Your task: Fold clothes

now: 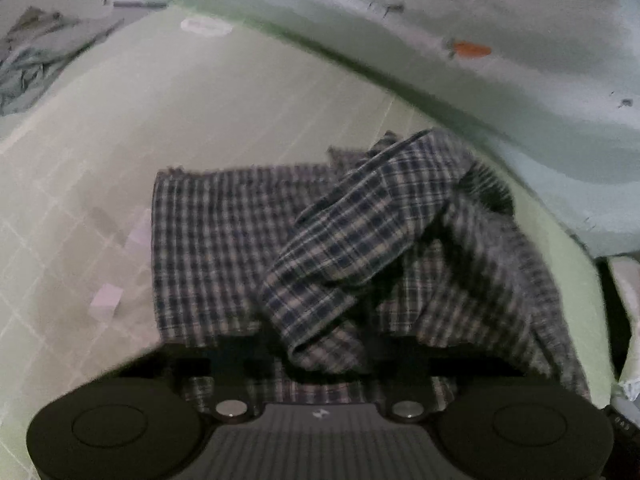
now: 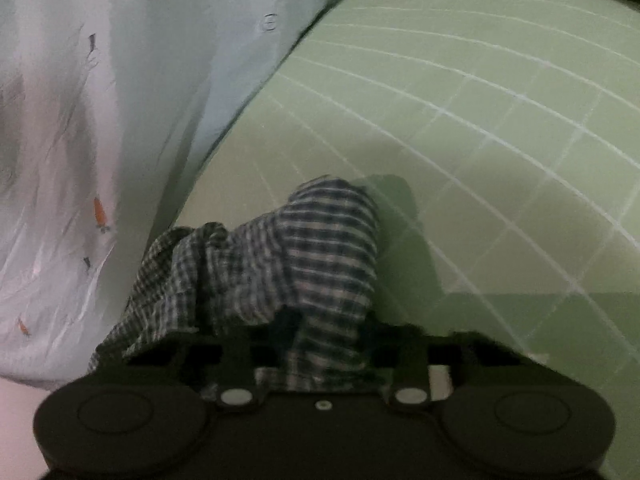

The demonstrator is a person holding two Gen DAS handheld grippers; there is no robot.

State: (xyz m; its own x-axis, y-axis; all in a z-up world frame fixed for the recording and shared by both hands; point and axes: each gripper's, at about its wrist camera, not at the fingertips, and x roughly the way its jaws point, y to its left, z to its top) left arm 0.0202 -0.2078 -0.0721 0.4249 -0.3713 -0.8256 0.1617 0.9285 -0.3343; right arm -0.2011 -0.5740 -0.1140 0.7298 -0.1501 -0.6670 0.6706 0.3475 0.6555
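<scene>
Left gripper in my hand: jaws nipped on plaid shirt fold. Right gripper: jaws nipped on bunched shirt edge. Shirt spread ahead of left gripper on green sheet, heaped ahead of right. Pale blanket beyond shirt.

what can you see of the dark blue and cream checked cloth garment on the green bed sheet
The dark blue and cream checked woven garment looks like thin cotton. It lies on the pale green grid-lined bed sheet, partly flat, partly bunched, with one fold lifted in a rumpled ridge. The left gripper is shut on a fold of it; the right gripper pinches another bunched part. A white quilt printed with small orange carrots lies right beside it; the blurred edges may touch.
</scene>
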